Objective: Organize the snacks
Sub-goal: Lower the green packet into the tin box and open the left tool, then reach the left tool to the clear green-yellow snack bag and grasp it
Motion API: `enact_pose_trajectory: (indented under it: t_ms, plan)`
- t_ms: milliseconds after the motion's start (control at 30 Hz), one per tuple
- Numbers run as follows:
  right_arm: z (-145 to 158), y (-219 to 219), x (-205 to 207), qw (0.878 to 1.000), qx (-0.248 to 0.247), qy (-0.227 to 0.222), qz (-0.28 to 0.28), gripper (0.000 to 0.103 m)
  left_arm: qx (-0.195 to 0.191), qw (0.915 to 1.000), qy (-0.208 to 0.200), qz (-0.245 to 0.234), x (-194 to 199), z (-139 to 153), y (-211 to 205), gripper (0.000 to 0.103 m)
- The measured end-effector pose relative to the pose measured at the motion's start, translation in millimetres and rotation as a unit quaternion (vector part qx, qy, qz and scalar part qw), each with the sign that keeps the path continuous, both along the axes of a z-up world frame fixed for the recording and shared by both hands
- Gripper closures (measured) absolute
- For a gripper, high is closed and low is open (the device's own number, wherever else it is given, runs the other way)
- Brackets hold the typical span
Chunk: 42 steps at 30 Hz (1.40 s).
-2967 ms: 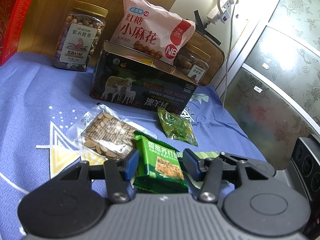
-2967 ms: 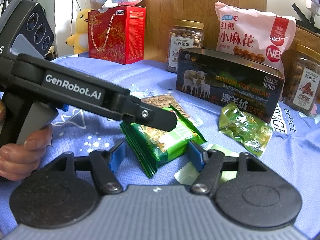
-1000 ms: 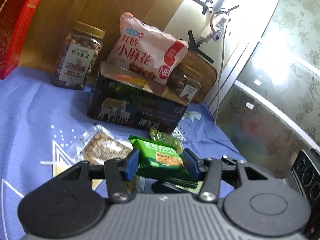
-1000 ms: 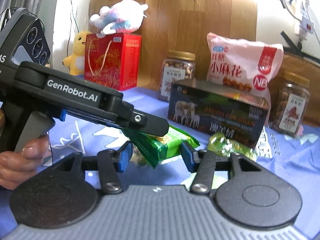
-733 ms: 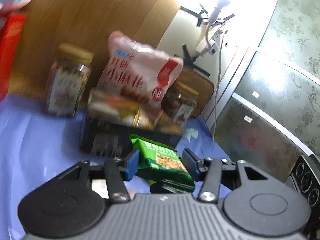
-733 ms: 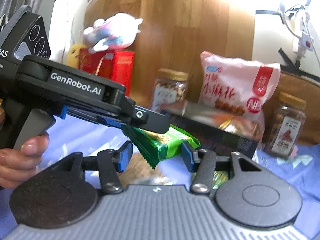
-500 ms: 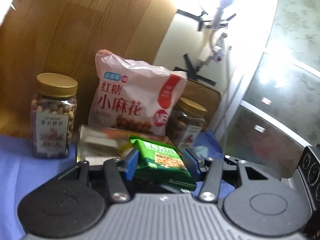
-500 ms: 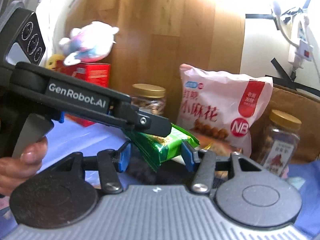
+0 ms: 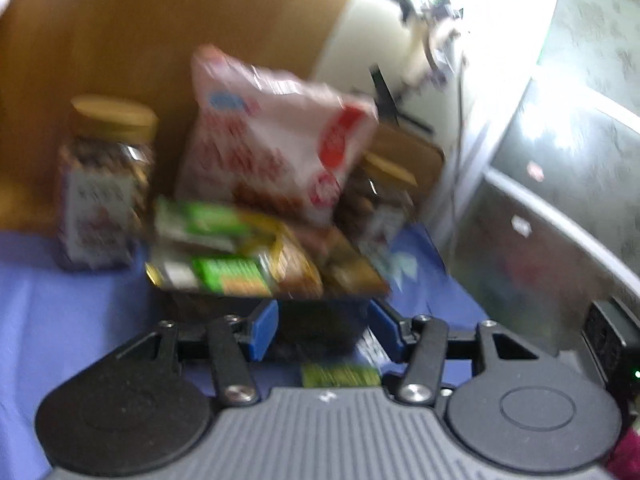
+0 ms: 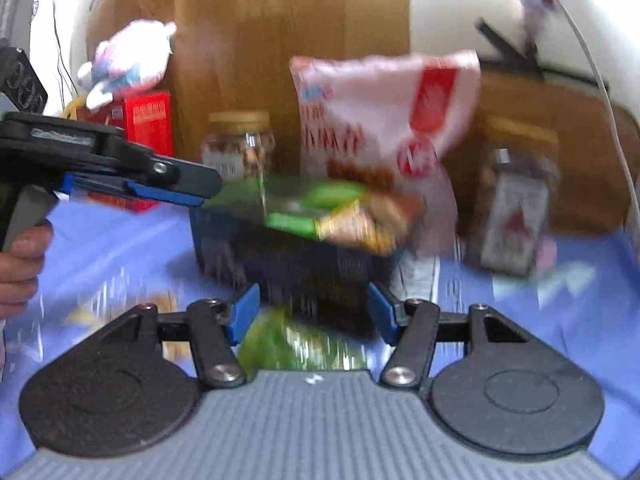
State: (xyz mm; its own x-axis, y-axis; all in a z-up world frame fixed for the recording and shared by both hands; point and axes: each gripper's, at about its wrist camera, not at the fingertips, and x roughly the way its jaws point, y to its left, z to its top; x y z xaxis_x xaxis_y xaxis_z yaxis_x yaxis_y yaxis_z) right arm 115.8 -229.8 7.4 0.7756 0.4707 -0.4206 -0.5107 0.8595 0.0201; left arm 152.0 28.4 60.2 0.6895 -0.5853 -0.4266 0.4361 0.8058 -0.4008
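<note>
Left claw (image 9: 324,330): we see its fingers apart, gripping nothing.
Right claw (image 10: 314,312): apart too, empty.
Green snack packs (image 9: 224,252): mid-frame, lying in the dark box (image 10: 288,264), blurred.
Risk: we judge packs piled above the rim may slide onto the desk (image 9: 60,300).

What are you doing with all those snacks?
A person is tidying snacks with two hand-held grippers. Green snack packets now lie in the open dark tin box on the blue cloth. The left gripper and right gripper are both open and hold nothing. A pink snack bag and two nut jars stand behind the box. Another green packet lies on the cloth in front.
</note>
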Motion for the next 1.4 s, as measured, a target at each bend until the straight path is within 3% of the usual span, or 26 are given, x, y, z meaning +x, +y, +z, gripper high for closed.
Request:
enact_pose_trajectory:
  t_ms: [200, 267, 333, 400, 467, 500, 633, 667, 733, 933, 1100, 1300, 1400]
  plan:
    - [-25, 7, 8, 0.998, -0.03, 0.052, -0.007, 0.032, -0.001, 0.9949, 0.099, -0.019, 25, -43, -29, 0.047]
    - [-32, 10, 17, 0.997, -0.027, 0.067, -0.006, 0.031, 0.008, 0.9938, 0.11, -0.016, 27, -53, -35, 0.04]
    - [-32, 12, 16, 0.998, -0.018, 0.066, -0.002, 0.03, 0.004, 0.9936, 0.112, -0.015, 28, -61, -38, 0.04]
    - [-32, 17, 15, 0.998, -0.019, 0.063, 0.013, 0.034, -0.004, 0.9939, 0.108, -0.021, 26, -63, -40, 0.05]
    - [-32, 24, 10, 0.998, -0.023, 0.054, 0.022, 0.046, 0.0, 0.9947, 0.101, -0.015, 24, -65, -41, 0.062]
    - [-32, 26, 8, 0.998, -0.027, 0.049, 0.021, 0.048, 0.005, 0.9951, 0.098, -0.012, 22, -66, -41, 0.069]
    - [-29, 29, 4, 0.999, -0.025, 0.039, 0.019, 0.055, -0.011, 0.9946, 0.103, -0.007, 24, -63, -33, 0.075]
    - [-28, 29, 1, 0.999, -0.022, 0.033, 0.019, 0.06, -0.012, 0.9952, 0.098, -0.006, 22, -60, -32, 0.08]
    - [-20, 32, -6, 0.999, 0.0, 0.019, 0.04, 0.098, -0.019, 0.9958, 0.088, -0.015, 16, -49, -32, 0.082]
    - [7, 62, -51, 0.994, -0.047, -0.086, 0.057, 0.099, -0.03, 0.999, 0.033, -0.01, -26, -15, -24, 0.081]
    - [7, 72, -72, 0.993, -0.011, -0.058, 0.102, 0.099, -0.058, 0.9979, 0.03, -0.001, -66, -14, 10, 0.082]
    - [-16, 105, -85, 0.988, -0.041, -0.009, 0.149, 0.097, -0.054, 0.9959, 0.053, 0.049, -94, -36, 47, 0.079]
    - [-19, 105, -88, 0.988, -0.048, -0.003, 0.144, 0.088, -0.07, 0.9914, 0.079, 0.076, -92, -46, 67, 0.077]
